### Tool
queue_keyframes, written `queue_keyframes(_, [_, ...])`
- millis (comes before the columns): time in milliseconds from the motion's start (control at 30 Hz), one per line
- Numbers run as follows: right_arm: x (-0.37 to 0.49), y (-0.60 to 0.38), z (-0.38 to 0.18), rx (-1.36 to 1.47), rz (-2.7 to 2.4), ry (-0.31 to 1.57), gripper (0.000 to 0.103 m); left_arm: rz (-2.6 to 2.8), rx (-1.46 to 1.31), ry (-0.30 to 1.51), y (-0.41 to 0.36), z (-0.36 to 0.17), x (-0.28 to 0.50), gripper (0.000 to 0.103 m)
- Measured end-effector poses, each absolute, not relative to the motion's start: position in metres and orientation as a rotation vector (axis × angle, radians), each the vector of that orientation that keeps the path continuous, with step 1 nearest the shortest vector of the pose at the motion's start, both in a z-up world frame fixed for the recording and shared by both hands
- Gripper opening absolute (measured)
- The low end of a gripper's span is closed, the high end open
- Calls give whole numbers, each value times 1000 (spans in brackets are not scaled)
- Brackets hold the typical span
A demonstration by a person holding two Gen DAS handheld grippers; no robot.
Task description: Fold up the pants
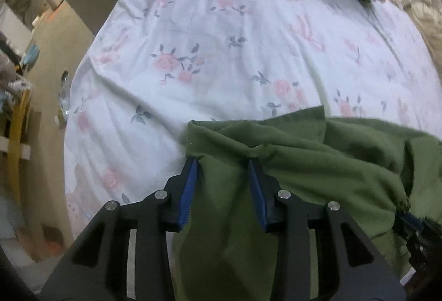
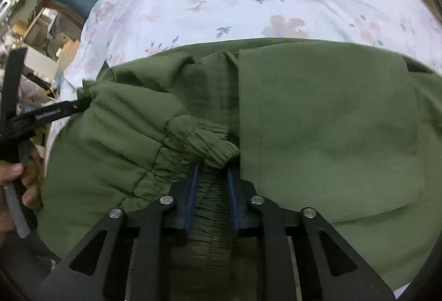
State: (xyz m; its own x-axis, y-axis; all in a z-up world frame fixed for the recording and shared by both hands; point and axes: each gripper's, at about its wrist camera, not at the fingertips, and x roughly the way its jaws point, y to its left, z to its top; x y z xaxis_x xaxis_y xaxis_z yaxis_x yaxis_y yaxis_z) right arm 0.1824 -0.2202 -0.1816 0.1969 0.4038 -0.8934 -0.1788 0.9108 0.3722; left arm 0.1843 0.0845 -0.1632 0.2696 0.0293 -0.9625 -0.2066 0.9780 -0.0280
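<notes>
Pants (image 1: pixel 317 163), olive green, lie bunched on the flowered bedsheet (image 1: pixel 193 52). On the left, the left gripper (image 1: pixel 223 163) has its blue fingers (image 1: pixel 190 176) set apart with a fold of cloth between them, seemingly gripped to lift that edge. To the right, the right gripper (image 2: pixel 211 171) pinches the gathered elastic waistband (image 2: pixel 204 143), likely so both ends rise together. A back pocket (image 2: pixel 331 129) faces up beside it.
</notes>
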Motion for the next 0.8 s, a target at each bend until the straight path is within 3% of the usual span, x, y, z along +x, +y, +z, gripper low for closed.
queue_keyframes(200, [148,-203,-128,220,697,1224,27,78,-224,1285,97,-119,164,34])
queue_keyframes(333, [123,-160,-152,62,773,1348,27,19,-125,1334,78,-127,143,34])
queue_keyframes(400, [111,-151,-183,-75,725,1434,21,42,-126,1362,75,-145,145,34])
queue_keyframes(500, [103,-158,-178,-46,716,1414,21,77,-145,1371,74,-148,142,34])
queue_keyframes(567, [99,-179,-155,79,694,1349,34,52,-167,1320,71,-132,137,36])
queue_keyframes(600, [94,-195,-145,176,667,1311,44,26,-183,1265,69,-118,133,48])
queue_keyframes(633, [87,-214,-138,301,634,1280,72,22,-190,1225,69,-110,129,71])
queue_keyframes(667, [79,-228,-137,404,610,1269,93,29,-198,1164,66,-101,123,82])
queue_keyframes(700, [68,-245,-143,558,580,1269,96,36,-204,1104,63,-95,119,93])
queue_keyframes(800, [39,-272,-179,871,470,1317,96,16,-176,1066,45,-100,118,94])
